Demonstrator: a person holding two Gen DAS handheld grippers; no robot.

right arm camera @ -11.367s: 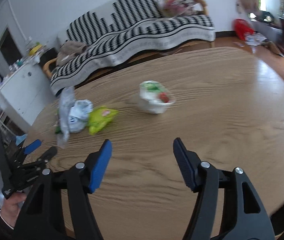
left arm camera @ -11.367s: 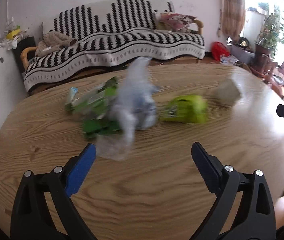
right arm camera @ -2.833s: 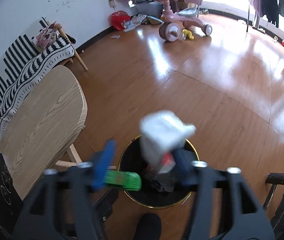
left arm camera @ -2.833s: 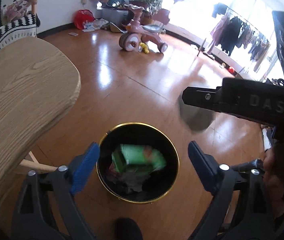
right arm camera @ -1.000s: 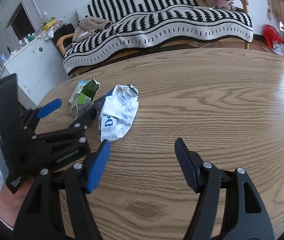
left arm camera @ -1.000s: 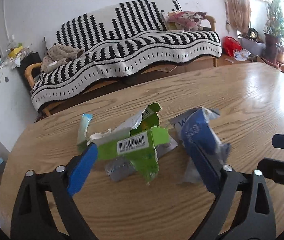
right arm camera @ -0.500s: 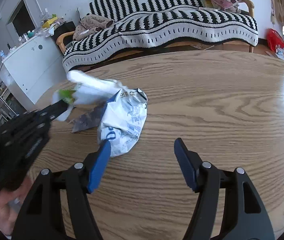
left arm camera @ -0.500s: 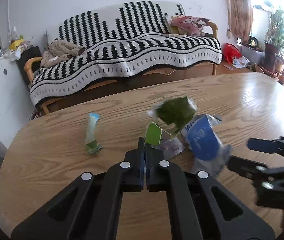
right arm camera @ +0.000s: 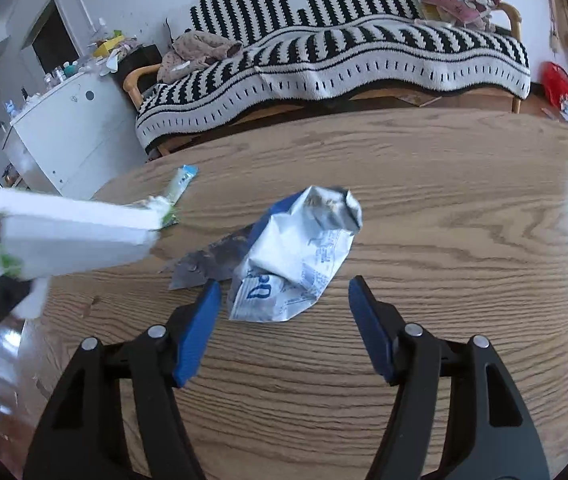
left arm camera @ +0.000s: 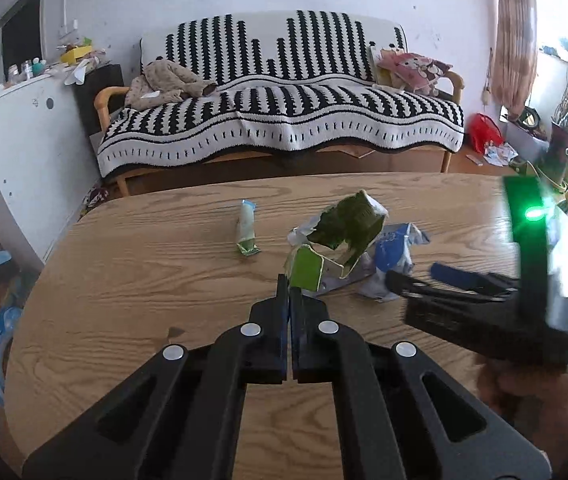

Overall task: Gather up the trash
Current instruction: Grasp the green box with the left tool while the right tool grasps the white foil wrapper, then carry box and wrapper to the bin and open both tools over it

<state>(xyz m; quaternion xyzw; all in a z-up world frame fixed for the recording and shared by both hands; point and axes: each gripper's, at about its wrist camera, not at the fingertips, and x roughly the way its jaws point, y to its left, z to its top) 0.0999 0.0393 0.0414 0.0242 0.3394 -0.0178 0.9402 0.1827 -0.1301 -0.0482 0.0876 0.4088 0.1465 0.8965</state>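
My left gripper (left arm camera: pixel 288 280) is shut on a flap of the torn green carton (left arm camera: pixel 348 226), which hangs lifted over the wooden table (left arm camera: pixel 143 280). In the right wrist view the same carton (right arm camera: pixel 71 232) is a white blur at the left. A crumpled blue and white bag (right arm camera: pixel 296 256) lies on the table just ahead of my right gripper (right arm camera: pixel 284 292). Its jaws are closing with the bag's near edge between the tips, and the pads are not touching it. From the left wrist view, the right gripper (left arm camera: pixel 444 280) reaches in beside the bag (left arm camera: pixel 394 256).
A small green and white sachet (left arm camera: pixel 247 229) lies further back on the table, and a grey foil scrap (right arm camera: pixel 211 260) lies beside the bag. Behind the table are a striped sofa (left arm camera: pixel 284 120) and a white cabinet (left arm camera: pixel 11 140). Bare tabletop (right arm camera: pixel 464 200) extends to the right.
The left gripper went from wide open around the green carton to shut on it and raised it. The right gripper moved up to the blue and white bag and its jaws narrowed.
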